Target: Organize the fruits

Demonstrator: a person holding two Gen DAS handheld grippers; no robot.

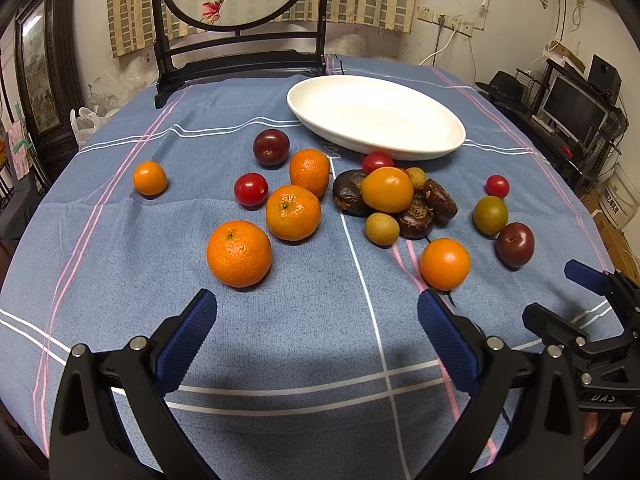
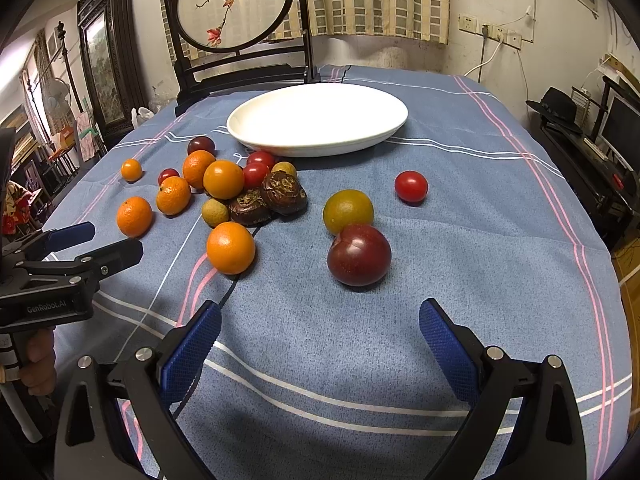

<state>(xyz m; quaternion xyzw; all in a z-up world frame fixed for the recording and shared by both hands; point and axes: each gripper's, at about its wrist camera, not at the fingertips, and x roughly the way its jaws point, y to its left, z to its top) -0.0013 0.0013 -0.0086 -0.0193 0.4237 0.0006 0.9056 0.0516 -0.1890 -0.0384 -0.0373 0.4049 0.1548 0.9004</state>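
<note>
Both blue-padded black grippers, left gripper (image 1: pixel 317 310) and right gripper (image 2: pixel 320 320), hover with jaws spread wide and empty over the blue striped tablecloth (image 2: pixel 460 208). Loose oranges (image 1: pixel 239 254), dark red plums (image 2: pixel 359 255) and red cherry tomatoes (image 2: pixel 411 186) lie scattered on it in front of the empty white oval ceramic dish (image 2: pixel 316 120), none inside

Left tongs (image 1: pixel 317 308) wide open, empty, low over the tabletop (image 1: pixel 304 360). Right tongs (image 2: pixel 320 318) likewise spread, empty, alongside. A hand (image 2: pixel 40 364) grips the left handle, seen in right wrist view.
</note>
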